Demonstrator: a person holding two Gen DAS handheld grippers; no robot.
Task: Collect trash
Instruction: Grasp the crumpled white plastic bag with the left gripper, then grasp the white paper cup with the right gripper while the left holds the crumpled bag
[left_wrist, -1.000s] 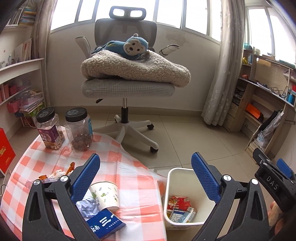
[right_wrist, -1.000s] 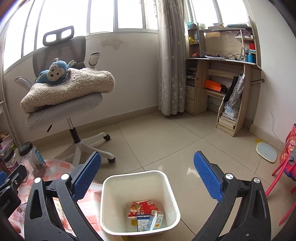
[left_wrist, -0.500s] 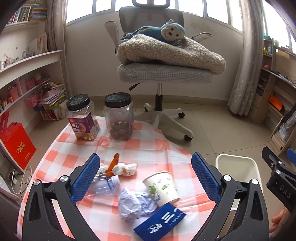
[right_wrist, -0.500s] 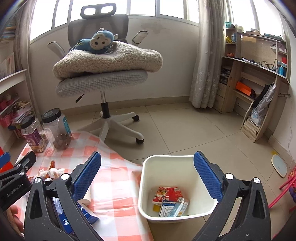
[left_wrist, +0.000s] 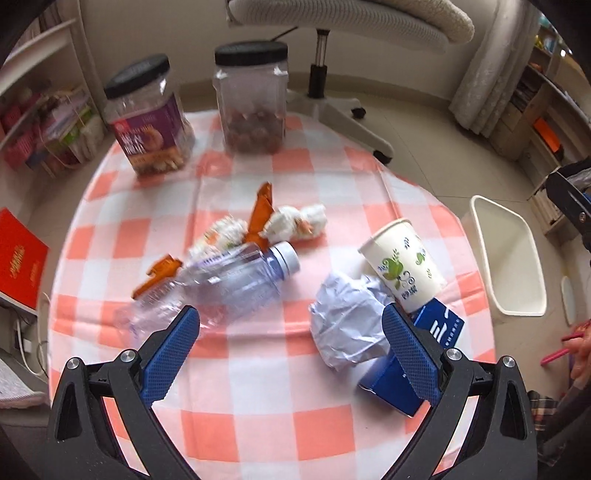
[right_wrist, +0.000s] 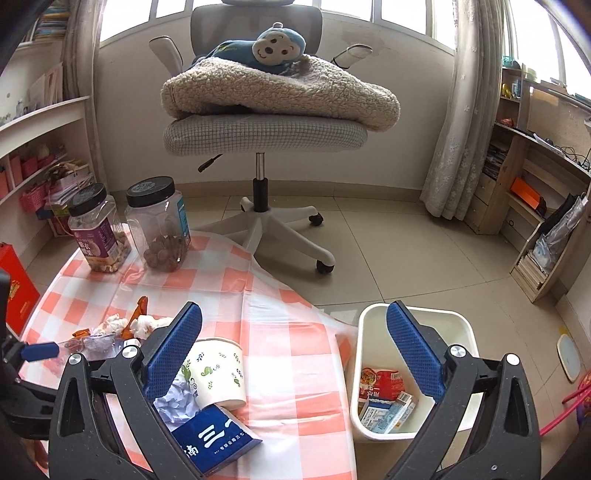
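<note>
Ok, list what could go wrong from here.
The left tongs are open above the crumpled paper, which touches the paper cup and blue box; closing might knock them. The plastic bottle lies on its side and could roll. The white bin stands off the table, so carried trash may drop.

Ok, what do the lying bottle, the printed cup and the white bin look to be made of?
Bottle: thin clear plastic, glossy; the checks show through its dented body. Cup: probably coated paper, matte white, leaf print, rolled rim. Bin: likely moulded plastic, smooth, with a slight sheen on its rim and rounded corners.
</note>
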